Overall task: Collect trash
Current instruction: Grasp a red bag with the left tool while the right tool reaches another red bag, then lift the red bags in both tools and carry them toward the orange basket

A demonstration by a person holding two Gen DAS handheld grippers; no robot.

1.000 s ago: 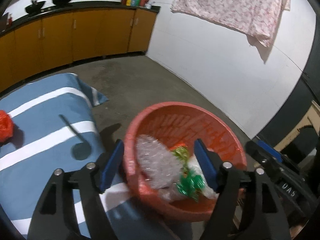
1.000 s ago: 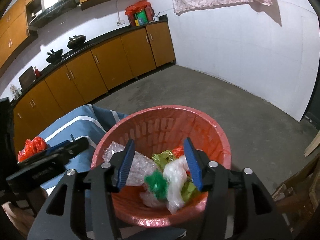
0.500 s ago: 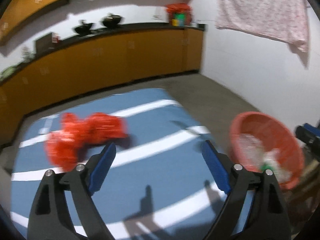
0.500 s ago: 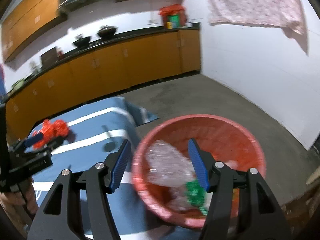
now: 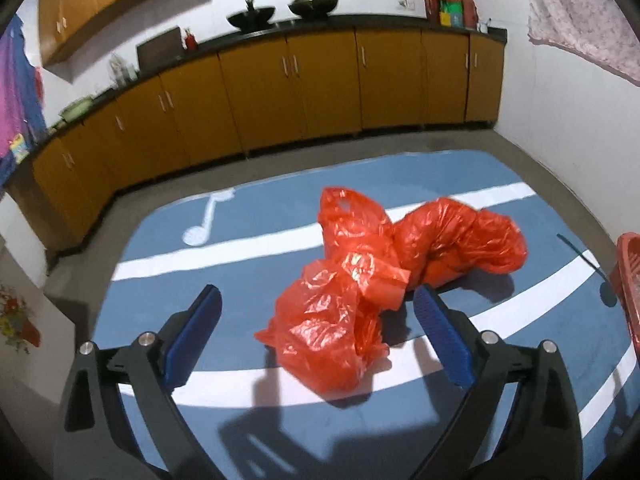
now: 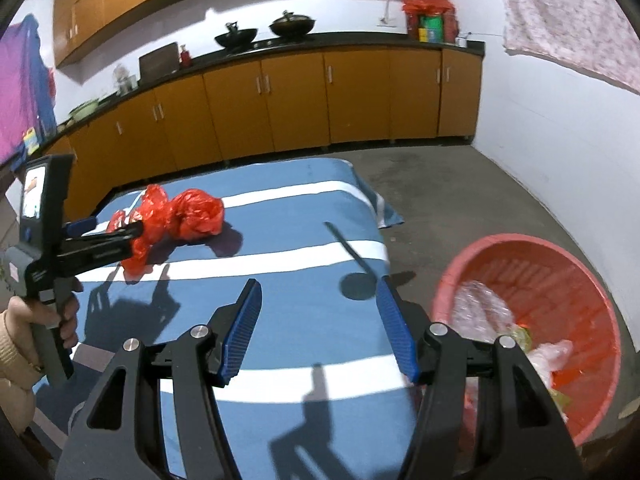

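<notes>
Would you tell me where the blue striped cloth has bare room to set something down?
Free: the cloth between the red plastic bags and the red basket, and its far corner. Crowded: around the bags, where the left gripper reaches.

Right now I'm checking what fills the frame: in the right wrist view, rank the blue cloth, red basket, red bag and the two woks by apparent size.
1. Blue cloth
2. Red basket, partly cut off and nearer the camera
3. Red bag
4. The two woks look alike, far off on the counter; not ranked.
</notes>
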